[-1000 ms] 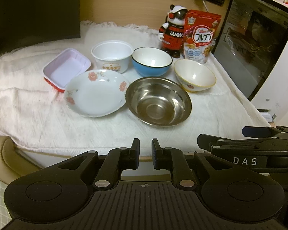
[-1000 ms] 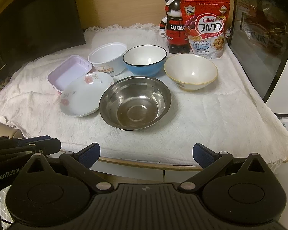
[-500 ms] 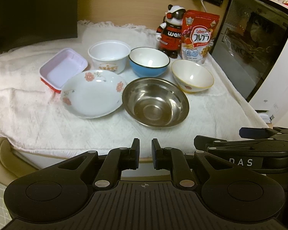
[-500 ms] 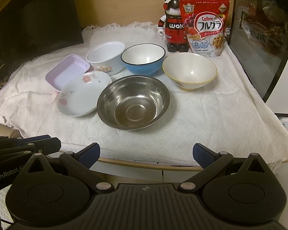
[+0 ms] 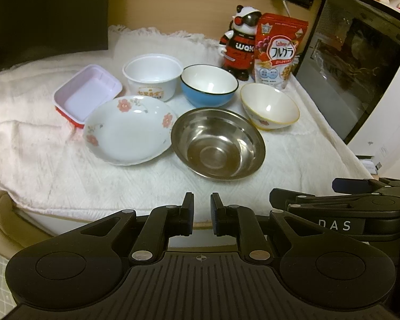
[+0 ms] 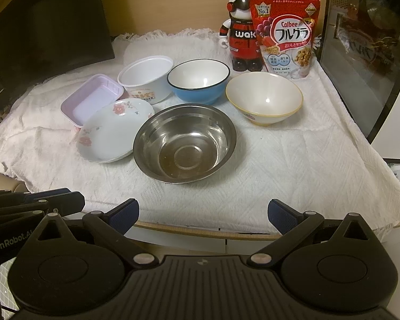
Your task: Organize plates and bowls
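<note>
The steel bowl (image 6: 184, 144) is sitting nearest you on the white cloth (image 6: 293, 160), empty, with the flowered plate (image 6: 112, 133) touching its left rim. Behind the plate, the pink tray (image 6: 93, 101) is lying with the plate's far edge overlapping its corner, and the white cup (image 6: 146, 80) is standing just beside it. The blue bowl (image 6: 198, 81) is resting behind the steel bowl, and the cream bowl (image 6: 264, 98) is sitting to its right, apart from the others. At the back, a cereal bag (image 6: 286, 32) is leaning against a bear figure (image 6: 240, 34). You are holding your left gripper (image 5: 201, 213) before the table edge with its jaws drawn nearly together on nothing. You are holding your right gripper (image 6: 203, 213) with its jaws spread wide apart, empty.
</note>
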Demonstrator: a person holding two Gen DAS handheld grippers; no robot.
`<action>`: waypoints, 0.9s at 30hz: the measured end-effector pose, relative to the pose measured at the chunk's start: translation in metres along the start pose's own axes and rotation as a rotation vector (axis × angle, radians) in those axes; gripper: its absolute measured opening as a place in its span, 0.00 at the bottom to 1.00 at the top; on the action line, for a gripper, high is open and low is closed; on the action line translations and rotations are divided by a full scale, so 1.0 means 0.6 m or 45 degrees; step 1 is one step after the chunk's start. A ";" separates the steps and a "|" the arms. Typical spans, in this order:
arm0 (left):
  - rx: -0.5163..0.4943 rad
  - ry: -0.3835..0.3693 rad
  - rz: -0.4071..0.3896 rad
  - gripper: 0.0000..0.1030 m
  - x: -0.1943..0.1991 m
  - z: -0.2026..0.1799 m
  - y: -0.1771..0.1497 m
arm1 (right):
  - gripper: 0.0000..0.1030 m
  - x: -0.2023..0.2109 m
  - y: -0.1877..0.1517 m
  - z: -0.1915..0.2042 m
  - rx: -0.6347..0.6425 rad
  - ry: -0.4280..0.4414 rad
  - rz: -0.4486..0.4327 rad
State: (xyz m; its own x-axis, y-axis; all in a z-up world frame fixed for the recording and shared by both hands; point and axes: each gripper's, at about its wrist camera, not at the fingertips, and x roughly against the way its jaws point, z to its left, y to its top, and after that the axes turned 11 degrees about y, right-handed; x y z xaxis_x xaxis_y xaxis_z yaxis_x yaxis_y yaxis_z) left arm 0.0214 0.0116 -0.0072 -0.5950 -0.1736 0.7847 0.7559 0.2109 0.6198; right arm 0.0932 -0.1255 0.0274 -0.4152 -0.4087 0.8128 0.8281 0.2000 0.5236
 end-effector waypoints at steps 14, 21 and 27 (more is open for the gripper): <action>0.116 -0.058 0.071 0.16 -0.090 0.070 0.064 | 1.00 -0.044 0.047 -0.012 -0.040 0.043 -0.099; 0.057 -0.295 0.005 0.16 -0.149 0.134 0.114 | 1.00 -0.084 0.096 -0.023 -0.197 0.102 -0.179; -0.115 -0.379 -0.002 0.16 -0.189 0.145 0.163 | 1.00 -0.125 0.120 -0.010 -0.339 -0.001 -0.165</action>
State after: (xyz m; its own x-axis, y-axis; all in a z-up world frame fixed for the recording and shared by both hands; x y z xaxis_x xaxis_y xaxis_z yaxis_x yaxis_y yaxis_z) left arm 0.1391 0.1355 -0.0351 -0.6397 0.1184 0.7594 0.7684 0.1219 0.6283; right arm 0.1860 -0.0857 0.0025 -0.5239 -0.4149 0.7439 0.8380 -0.0947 0.5373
